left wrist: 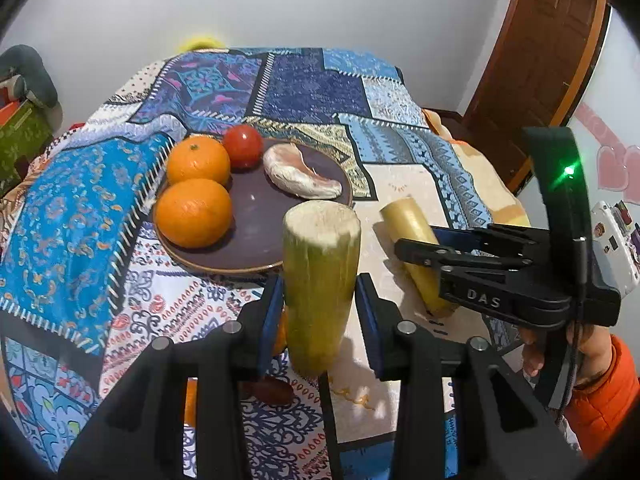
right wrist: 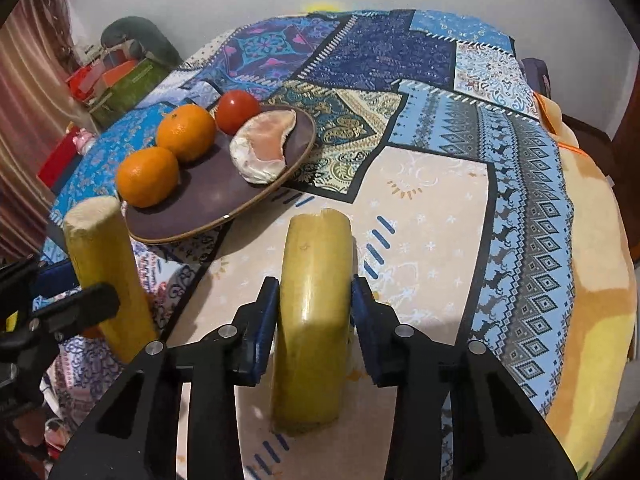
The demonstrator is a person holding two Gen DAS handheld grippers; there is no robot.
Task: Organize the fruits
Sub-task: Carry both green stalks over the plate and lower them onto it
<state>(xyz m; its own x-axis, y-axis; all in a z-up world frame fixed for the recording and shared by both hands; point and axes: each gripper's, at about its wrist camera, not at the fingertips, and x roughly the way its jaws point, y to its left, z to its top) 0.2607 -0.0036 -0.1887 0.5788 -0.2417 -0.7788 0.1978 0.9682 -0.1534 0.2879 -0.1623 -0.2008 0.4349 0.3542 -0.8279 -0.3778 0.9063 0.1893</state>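
Clamped between the blue pads of the left gripper (left wrist: 320, 308), a peeled sugarcane piece (left wrist: 320, 280) is held clear of the patchwork cloth (left wrist: 420, 184), its long axis running away from the camera and its pale cut end aimed at the near rim of the brown plate (left wrist: 256, 220). A second sugarcane piece (right wrist: 312, 320) is lying on the cream patch toward the table's near edge, long axis also pointing toward the far edge; the narrowly opened right gripper (right wrist: 314, 312) is closed against its sides. Two oranges (left wrist: 196, 188), a tomato (left wrist: 243, 146) and a pomelo segment (left wrist: 300, 176) are seen on the plate.
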